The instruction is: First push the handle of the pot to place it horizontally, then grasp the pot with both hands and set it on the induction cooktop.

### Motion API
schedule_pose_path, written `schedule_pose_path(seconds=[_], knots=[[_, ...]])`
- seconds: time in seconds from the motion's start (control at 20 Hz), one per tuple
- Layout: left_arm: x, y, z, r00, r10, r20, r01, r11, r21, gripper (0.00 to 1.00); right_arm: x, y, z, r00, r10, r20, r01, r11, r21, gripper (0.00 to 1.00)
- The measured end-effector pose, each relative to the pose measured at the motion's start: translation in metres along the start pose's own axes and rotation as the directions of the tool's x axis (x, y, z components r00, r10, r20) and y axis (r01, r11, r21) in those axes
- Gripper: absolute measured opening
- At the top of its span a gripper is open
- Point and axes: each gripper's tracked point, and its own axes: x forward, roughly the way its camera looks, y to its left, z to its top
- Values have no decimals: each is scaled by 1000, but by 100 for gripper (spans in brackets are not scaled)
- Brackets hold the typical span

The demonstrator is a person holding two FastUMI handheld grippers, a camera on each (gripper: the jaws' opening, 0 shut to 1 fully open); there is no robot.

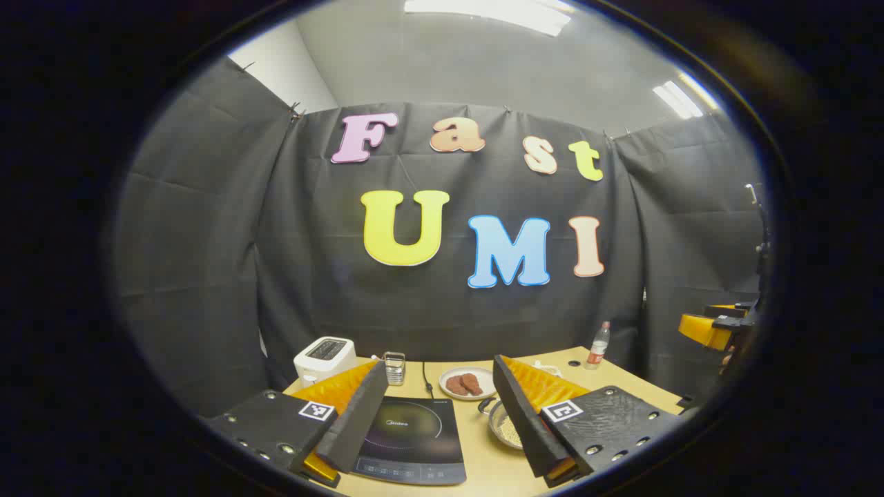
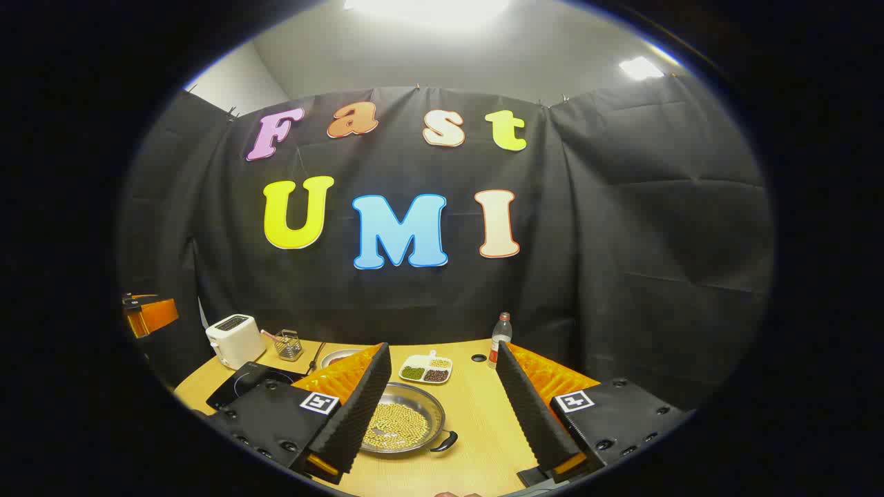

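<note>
A shallow steel pot (image 2: 407, 422) holding pale grains stands on the wooden table (image 2: 476, 421), a short black handle (image 2: 445, 440) at its near right rim. My right gripper (image 2: 442, 348) hovers above and in front of it, open, with the pot below its left finger. The black induction cooktop (image 1: 411, 438) lies between my left gripper's fingers. My left gripper (image 1: 439, 364) is open, and its right finger hides part of the pot (image 1: 503, 426). The cooktop (image 2: 242, 386) lies left of the pot. Both grippers hold nothing.
A white toaster (image 1: 324, 355), a small wire basket (image 1: 394, 367) and a plate of brown meat pieces (image 1: 468, 382) stand behind the cooktop. A divided dish of beans (image 2: 428, 369) and a bottle (image 2: 501, 338) stand behind the pot. The other gripper (image 1: 711, 324) is at the right edge.
</note>
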Motion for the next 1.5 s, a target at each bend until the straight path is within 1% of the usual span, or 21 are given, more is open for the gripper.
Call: schedule_pose_path(seconds=[0.05,0.1,0.35,0.4,0.55,0.8,0.85,0.95,1.1,1.15,1.2,1.25,1.35,1.4,1.45,1.5], knots=[[0,-1,-2,1000,-5,-1,5,1000,0,93,-2,1,0,1000,4,-1,-4,1000,-4,97],[1,-2,-3,1000,-8,-3,8,1000,4,89,-2,2,-1,1000,6,-5,-6,1000,-9,97],[-5,-1,-8,1000,-7,-6,7,1000,13,89,-8,5,-6,1000,15,-20,-15,1000,-6,98],[-6,0,-11,1000,-6,-11,6,1000,12,93,-10,6,-8,1000,15,-22,-16,1000,-3,98],[-11,3,-19,1000,4,-23,-4,1000,8,93,-13,5,-13,999,14,-32,-14,1000,6,97],[-15,-2,-30,999,-1,-42,1,1000,2,93,-14,4,-22,998,18,-60,-18,1000,2,98],[-14,-2,-30,999,-2,-44,2,1000,5,89,-13,5,-23,997,23,-67,-23,1000,5,98],[-14,-3,-32,999,-2,-46,2,1000,9,89,-10,10,-25,996,34,-78,-33,999,10,98],[-14,-3,-34,999,-4,-49,4,1000,1,96,-6,18,-26,994,56,-90,-56,998,2,98],[-12,-2,-37,999,-3,-51,3,1000,-3,89,-4,20,-26,993,62,-95,-63,998,-2,98],[-11,-2,-39,998,-4,-55,4,1000,-8,90,-3,23,-26,993,70,-98,-71,997,-5,93],[-11,-1,-41,998,-4,-56,4,1000,-12,90,-2,25,-25,992,79,-101,-80,997,-9,98],[-10,1,-43,998,-4,-57,3,1000,-20,96,0,31,-26,989,96,-111,-99,995,-18,98],[-9,4,-44,998,15,-58,-16,1000,-17,90,1,32,-27,988,103,-116,-107,994,-27,98],[-9,11,-44,998,38,-53,-39,999,-13,93,1,34,-27,986,115,-119,-120,992,-33,93],[-9,12,-44,998,47,-48,-47,999,-14,93,2,37,-28,984,125,-126,-131,991,-39,98]])
